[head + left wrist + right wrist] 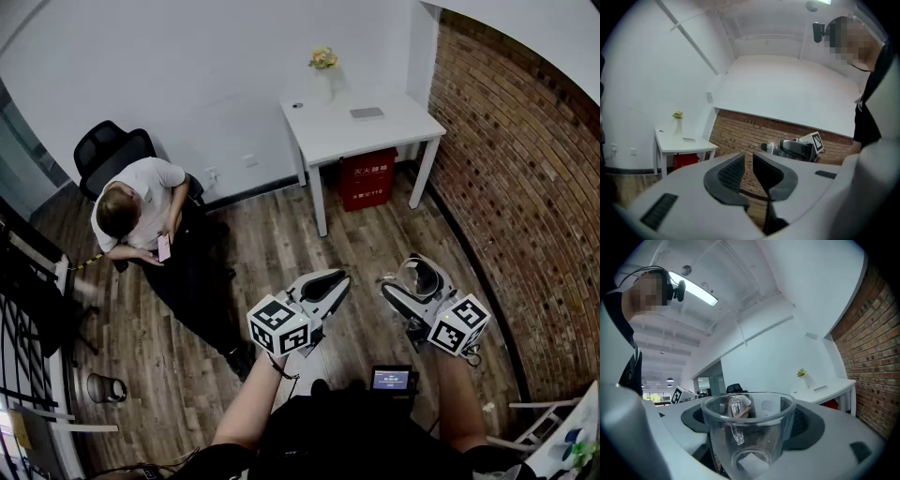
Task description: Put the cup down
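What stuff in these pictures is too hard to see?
- Head view: the flat grey thing on the white table is too small to name.
- Head view: print on the red box is too small to read.
- Right gripper view: the base of the glass cup runs off the bottom edge.
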Tool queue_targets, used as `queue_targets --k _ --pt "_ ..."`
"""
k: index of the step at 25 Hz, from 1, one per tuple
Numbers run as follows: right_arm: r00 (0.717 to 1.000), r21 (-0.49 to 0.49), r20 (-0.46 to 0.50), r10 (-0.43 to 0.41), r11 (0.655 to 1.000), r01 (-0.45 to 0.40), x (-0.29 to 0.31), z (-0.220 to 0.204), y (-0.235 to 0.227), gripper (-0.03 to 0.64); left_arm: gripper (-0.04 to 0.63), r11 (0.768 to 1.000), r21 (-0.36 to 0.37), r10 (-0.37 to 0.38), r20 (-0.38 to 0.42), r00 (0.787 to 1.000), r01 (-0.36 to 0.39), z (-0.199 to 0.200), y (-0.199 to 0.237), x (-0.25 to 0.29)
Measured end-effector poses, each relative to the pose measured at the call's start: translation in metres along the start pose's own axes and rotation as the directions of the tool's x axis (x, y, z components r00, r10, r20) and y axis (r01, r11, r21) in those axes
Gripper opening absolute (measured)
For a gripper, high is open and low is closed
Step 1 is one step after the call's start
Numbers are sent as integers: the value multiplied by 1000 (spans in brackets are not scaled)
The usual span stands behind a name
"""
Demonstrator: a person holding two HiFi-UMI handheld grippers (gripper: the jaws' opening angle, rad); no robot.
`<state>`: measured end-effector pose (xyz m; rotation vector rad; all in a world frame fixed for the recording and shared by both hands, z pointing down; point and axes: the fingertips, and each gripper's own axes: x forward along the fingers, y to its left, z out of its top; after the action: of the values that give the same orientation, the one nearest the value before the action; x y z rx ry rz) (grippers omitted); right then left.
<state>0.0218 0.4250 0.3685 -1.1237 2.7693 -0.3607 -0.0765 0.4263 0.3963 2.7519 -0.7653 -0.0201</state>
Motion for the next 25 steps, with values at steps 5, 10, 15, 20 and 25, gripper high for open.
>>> queue_targets --k 5,10,15,20,25 --pt "1000 11 -3 -1 1000 2 -4 -5 4 434 46 1000 -1 0 -7 1000 0 -3 -5 -3" --pt "1000 12 -4 2 1000 -2 -4 -6 7 434 46 1000 3 2 -3 1000 -2 -3 -6 -7" --pt "1000 15 -8 3 1000 -3 -3 -7 12 434 46 1000 3 3 0 1000 -3 -2 -4 -11" --pt "1000 19 -8 -2 1000 2 -5 -9 10 434 46 1000 4 0 -3 1000 0 -2 -4 -11" --pt "1000 31 -10 -11 999 11 -7 -11 8 434 46 1000 3 0 -2 1000 0 -4 -4 -11"
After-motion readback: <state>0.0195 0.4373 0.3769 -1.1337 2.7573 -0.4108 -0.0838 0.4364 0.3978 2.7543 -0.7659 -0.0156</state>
